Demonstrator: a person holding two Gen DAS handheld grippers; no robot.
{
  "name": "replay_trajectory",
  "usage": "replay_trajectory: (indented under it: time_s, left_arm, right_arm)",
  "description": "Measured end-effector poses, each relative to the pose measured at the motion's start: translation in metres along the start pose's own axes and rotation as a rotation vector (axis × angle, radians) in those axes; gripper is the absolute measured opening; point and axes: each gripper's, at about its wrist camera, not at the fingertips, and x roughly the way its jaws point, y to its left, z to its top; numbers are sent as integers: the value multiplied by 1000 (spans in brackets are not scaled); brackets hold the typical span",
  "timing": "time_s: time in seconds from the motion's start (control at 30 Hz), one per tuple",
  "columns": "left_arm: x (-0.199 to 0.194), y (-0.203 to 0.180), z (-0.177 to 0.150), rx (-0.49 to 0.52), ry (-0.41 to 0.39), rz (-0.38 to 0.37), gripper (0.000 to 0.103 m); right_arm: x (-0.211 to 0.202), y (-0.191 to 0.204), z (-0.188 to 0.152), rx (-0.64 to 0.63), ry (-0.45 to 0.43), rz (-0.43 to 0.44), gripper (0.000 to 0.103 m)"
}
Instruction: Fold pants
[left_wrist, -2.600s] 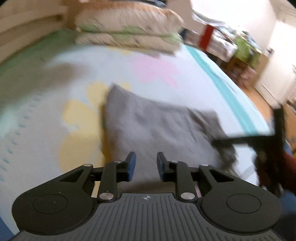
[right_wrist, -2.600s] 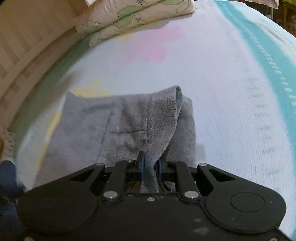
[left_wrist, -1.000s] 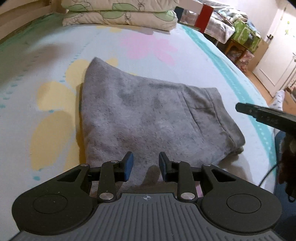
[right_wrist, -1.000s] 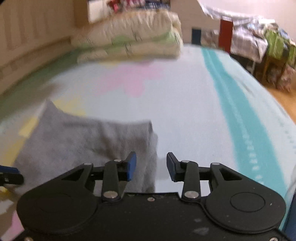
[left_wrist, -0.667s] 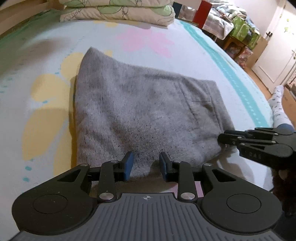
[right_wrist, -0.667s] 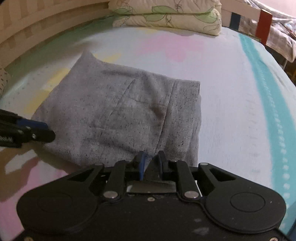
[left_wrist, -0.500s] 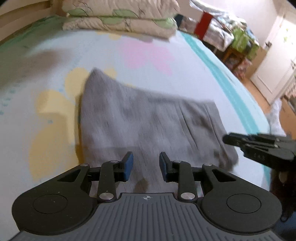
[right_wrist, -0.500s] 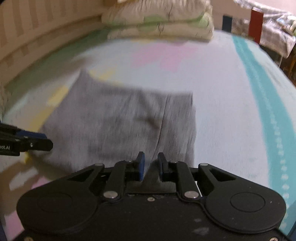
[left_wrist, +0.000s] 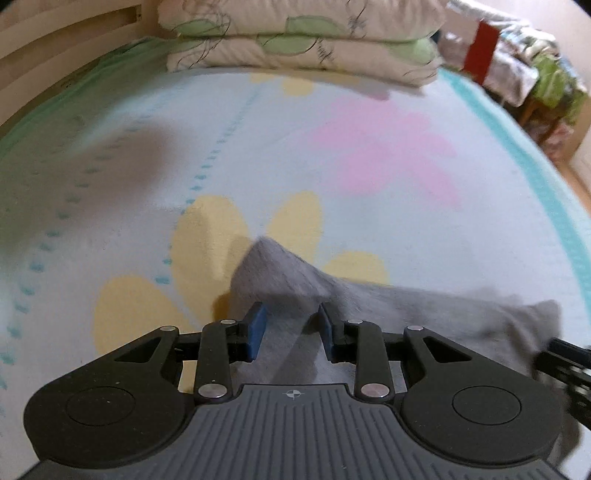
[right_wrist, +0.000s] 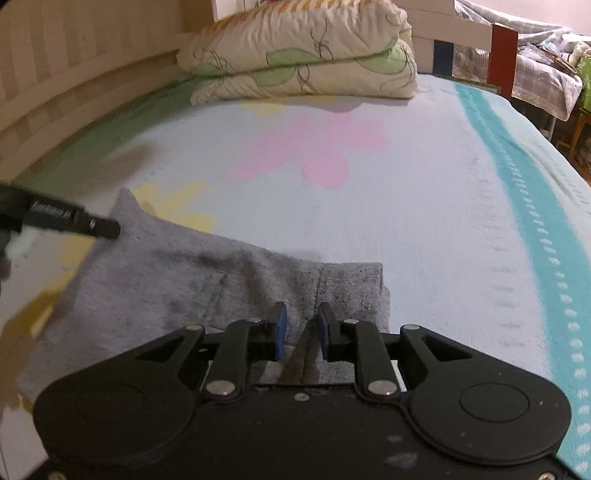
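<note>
One folded gray pants, two claws, left claw, right claw, both parted

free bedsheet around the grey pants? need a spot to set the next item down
Bare sheet between the pants and the folded quilt, over the pink flower. More to their right, out to the teal stripe. Crowded at the pants' near edge: left claw and right claw both there.

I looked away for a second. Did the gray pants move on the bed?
Yes. In the left wrist view the gray pants now lie nearer the camera and further right, leaving more of the yellow flower print uncovered.
</note>
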Motion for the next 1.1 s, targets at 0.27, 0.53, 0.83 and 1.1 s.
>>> replay_trajectory:
  time_s: [0.27, 0.53, 0.83, 1.1]
  left_arm:
    - [14, 1, 2, 20, 8, 50, 30]
    - [17, 1, 8, 20, 16, 55, 31]
    - [-16, 22, -30, 3, 44, -22, 71]
    - [-45, 31, -94, -18, 72, -74, 80]
  right_arm:
    - [8, -6, -1, 31, 8, 10, 25]
    - [13, -7, 4, 27, 8, -4, 27]
    - [6, -12, -2, 68, 20, -37, 46]
    - [-6, -20, -25, 125, 43, -28, 53]
